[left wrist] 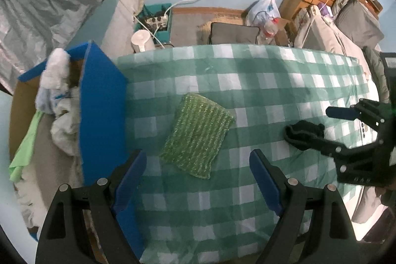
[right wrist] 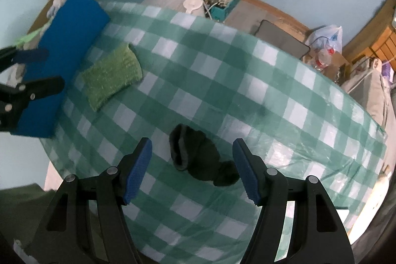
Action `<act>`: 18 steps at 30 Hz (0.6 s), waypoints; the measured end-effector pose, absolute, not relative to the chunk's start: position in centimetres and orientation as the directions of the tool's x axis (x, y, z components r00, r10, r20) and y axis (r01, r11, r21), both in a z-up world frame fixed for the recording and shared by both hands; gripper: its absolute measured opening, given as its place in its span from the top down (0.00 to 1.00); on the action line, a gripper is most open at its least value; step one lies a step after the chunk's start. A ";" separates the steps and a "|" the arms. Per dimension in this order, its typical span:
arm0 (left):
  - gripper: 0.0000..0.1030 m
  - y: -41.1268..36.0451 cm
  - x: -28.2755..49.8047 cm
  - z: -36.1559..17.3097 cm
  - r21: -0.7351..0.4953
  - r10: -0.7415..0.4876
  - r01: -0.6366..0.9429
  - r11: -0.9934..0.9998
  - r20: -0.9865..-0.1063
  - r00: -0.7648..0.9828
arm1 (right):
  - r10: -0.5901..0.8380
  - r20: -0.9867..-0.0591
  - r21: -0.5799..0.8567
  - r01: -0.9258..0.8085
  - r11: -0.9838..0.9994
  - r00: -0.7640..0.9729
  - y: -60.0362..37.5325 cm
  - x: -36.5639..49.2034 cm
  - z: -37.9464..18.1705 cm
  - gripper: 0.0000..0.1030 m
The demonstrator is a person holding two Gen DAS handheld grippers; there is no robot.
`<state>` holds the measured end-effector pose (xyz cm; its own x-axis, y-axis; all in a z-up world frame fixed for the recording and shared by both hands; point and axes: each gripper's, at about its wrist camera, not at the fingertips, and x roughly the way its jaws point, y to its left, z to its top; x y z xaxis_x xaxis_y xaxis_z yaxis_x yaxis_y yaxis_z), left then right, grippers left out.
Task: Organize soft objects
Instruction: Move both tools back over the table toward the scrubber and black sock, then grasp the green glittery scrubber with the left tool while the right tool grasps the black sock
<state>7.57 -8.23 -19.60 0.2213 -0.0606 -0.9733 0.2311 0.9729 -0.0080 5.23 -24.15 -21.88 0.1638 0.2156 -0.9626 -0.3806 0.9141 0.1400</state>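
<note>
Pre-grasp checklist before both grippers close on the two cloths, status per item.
1. Left gripper open: ok, blue pads wide apart, nothing between them.
2. Left gripper lined up on the green knitted cloth: ok, the cloth lies flat just ahead of the fingertips, roughly centred.
3. Right gripper open: ok, no pad pressing on anything.
4. Right gripper lined up on the dark sock: ok, it lies between the two pads; contact with the checked tablecloth cannot tell.
5. Blue box ready to take items: ok, top open with soft items already in it, at the left of the table.
6. The two grippers clear of each other: ok, well apart.
</note>
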 end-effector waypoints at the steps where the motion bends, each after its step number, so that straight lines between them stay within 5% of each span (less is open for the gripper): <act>1: 0.16 -8.3 7.8 -19.9 -0.012 -0.063 0.230 0.973 -0.975 0.215 | 0.210 -0.965 0.135 -0.389 0.911 0.158 -24.1 5.2 -22.3 0.34; 18: 0.15 -8.9 9.4 -25.8 0.030 -0.007 0.277 0.960 -0.991 0.132 | 0.128 -0.983 0.053 -0.472 0.880 0.128 -22.9 4.2 -26.3 0.40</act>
<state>9.39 -8.86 -25.77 0.1324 -0.0074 -0.9912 0.2775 0.9603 0.0299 4.25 -22.87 -26.33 0.1281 0.1283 -0.9834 -0.4719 0.8800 0.0533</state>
